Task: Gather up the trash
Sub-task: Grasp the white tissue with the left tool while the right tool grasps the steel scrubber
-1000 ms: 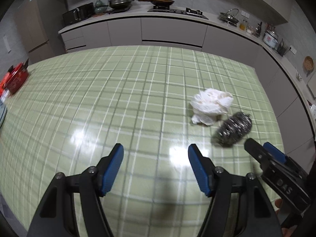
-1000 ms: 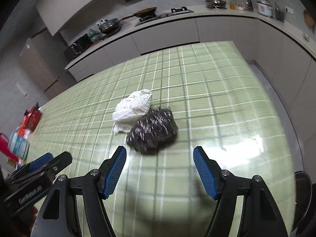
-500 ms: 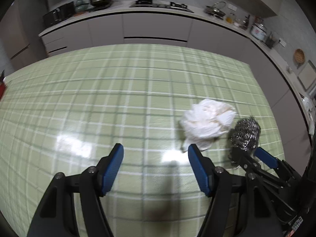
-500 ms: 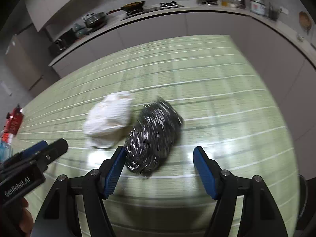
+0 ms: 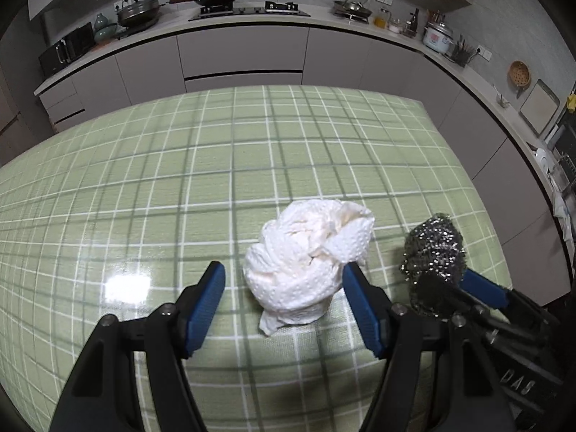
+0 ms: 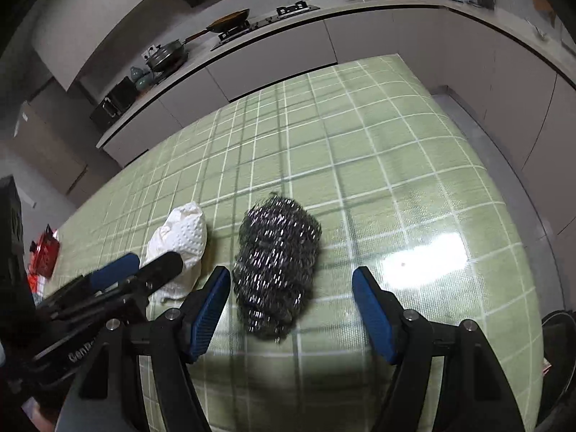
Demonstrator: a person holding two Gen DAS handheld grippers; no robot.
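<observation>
The left claw [image 5: 284, 302] stands wide and holds nothing, its blue pads on either side of the crumpled white paper towel [image 5: 309, 264], which lies on the green checked bench [image 5: 180, 187]. The right claw [image 6: 291, 306] is likewise wide and empty, with the steel wool scourer [image 6: 277, 266] between its pads, closer to its left one. The two pieces lie just beside each other, so each claw would do well to come straight down, centre its wad, and close low near the bench, taking care that the inner fingers do not knock together or push the neighbouring piece away. The scourer looks springy; the towel should crush easily. On the claw bodies, partial lettering reads "GenR" and "DAS"; the rest is hidden.
</observation>
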